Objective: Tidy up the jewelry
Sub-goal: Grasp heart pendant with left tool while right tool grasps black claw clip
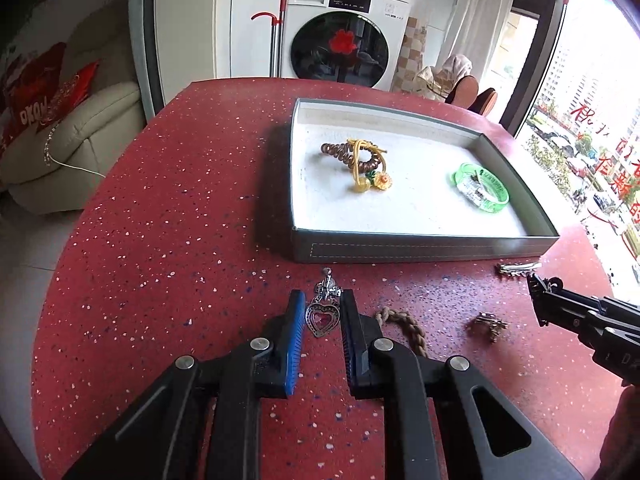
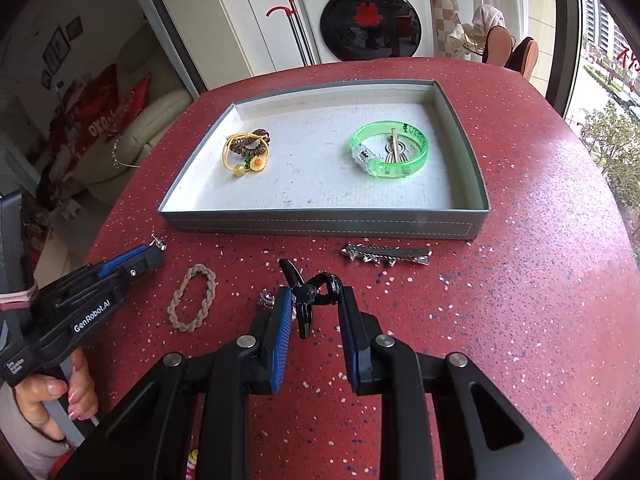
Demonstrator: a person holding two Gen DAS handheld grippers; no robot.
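My left gripper is shut on a silver heart pendant, held between its blue pads just above the red table. My right gripper is shut on a black hair claw clip. The grey tray holds a brown coil hair tie with a yellow flower elastic and a green bangle with a clip inside it. A braided beige hair tie, a silver barrette and a small brooch lie on the table in front of the tray.
The round red speckled table drops off at left and right. A washing machine and a mop stand behind it, a sofa at left, a window at right.
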